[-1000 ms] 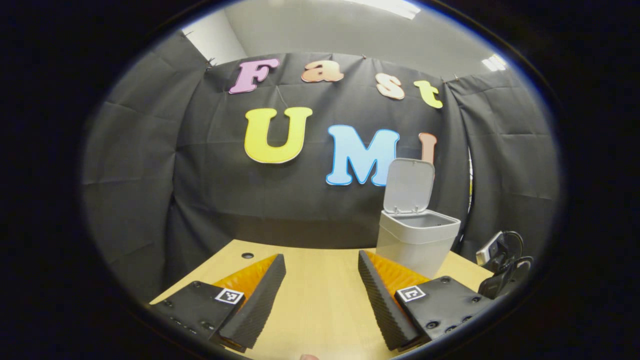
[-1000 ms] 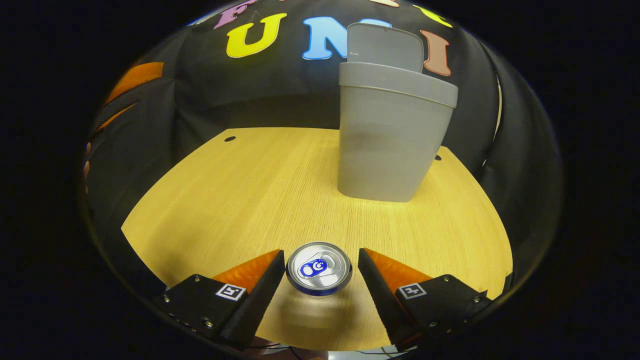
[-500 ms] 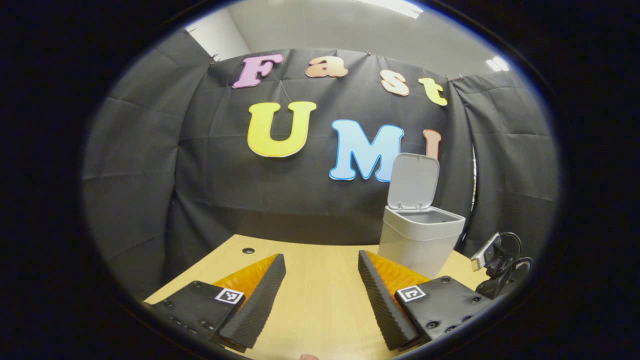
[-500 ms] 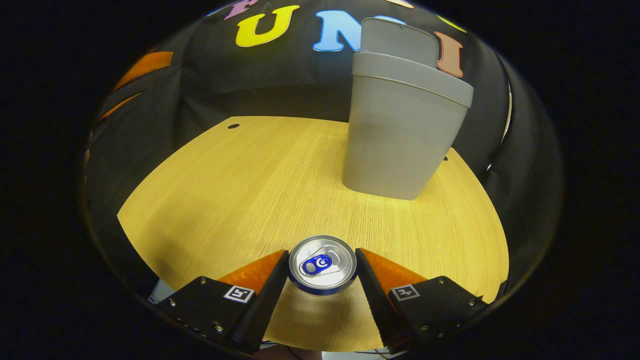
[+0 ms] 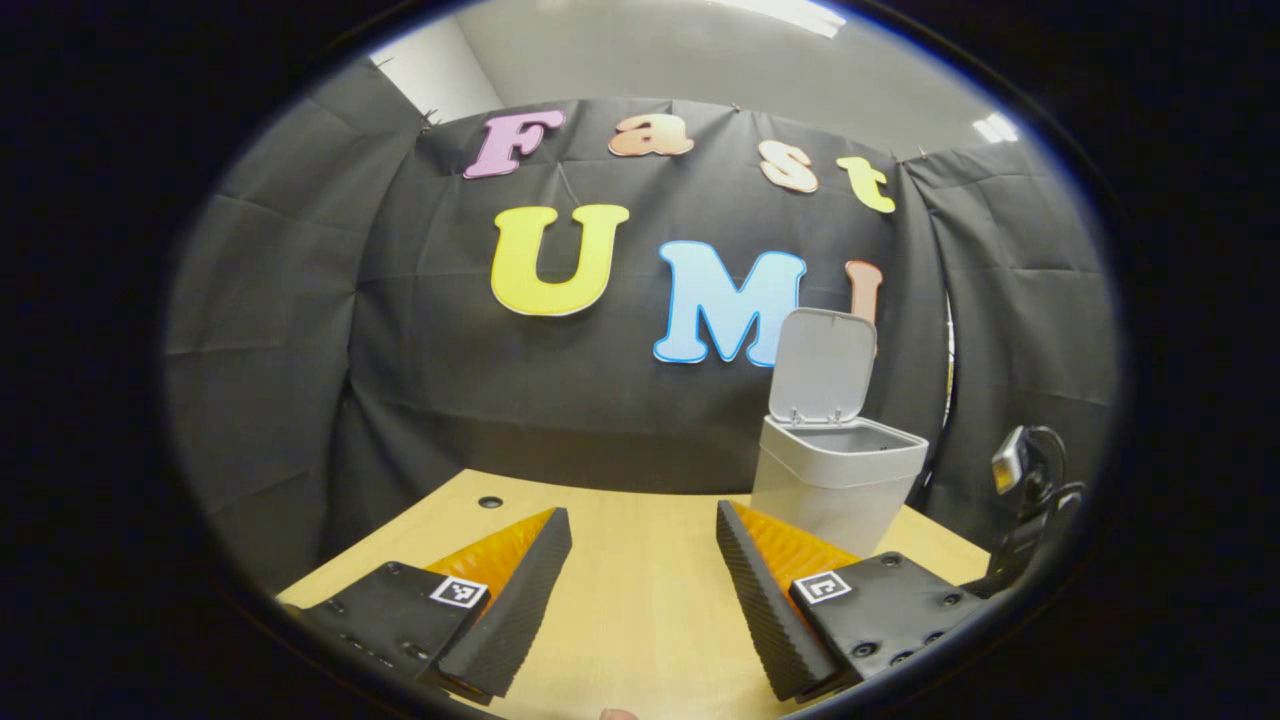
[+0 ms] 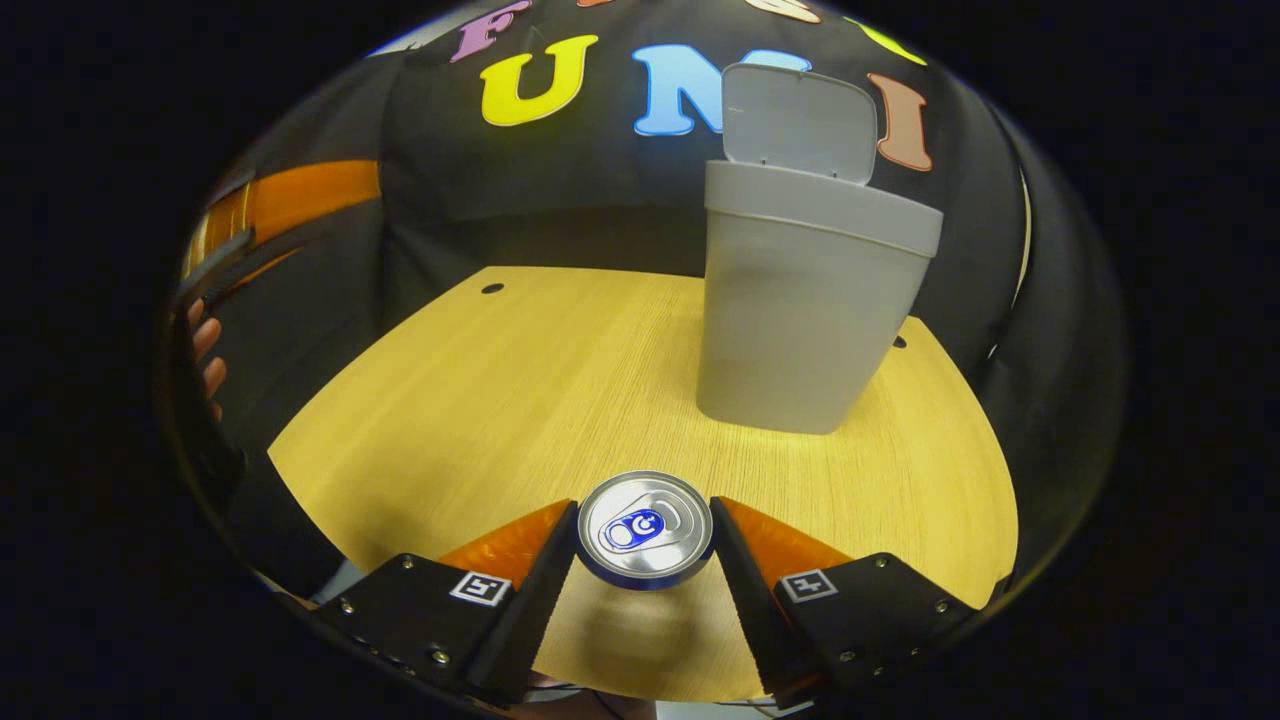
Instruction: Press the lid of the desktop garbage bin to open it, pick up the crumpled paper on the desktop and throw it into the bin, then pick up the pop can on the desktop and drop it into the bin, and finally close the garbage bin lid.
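Light wooden table (image 6: pixel 480 400), grey bin (image 6: pixel 800 310) standing upright on it

Pop can (image 6: pixel 645 528) between hand-held gripper (image 6: pixel 644 545) fingers

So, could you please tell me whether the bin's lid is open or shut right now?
Open. The lid stands up behind the bin; the left gripper view shows its mouth uncovered.

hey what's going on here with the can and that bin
A person is clearing a desk with a gripper in each hand. The right gripper is clamped on a pop can, gripping it from both sides. Ahead on the wooden table stands the grey bin with its lid flipped up, ready for the can. The left gripper is open and holds nothing.
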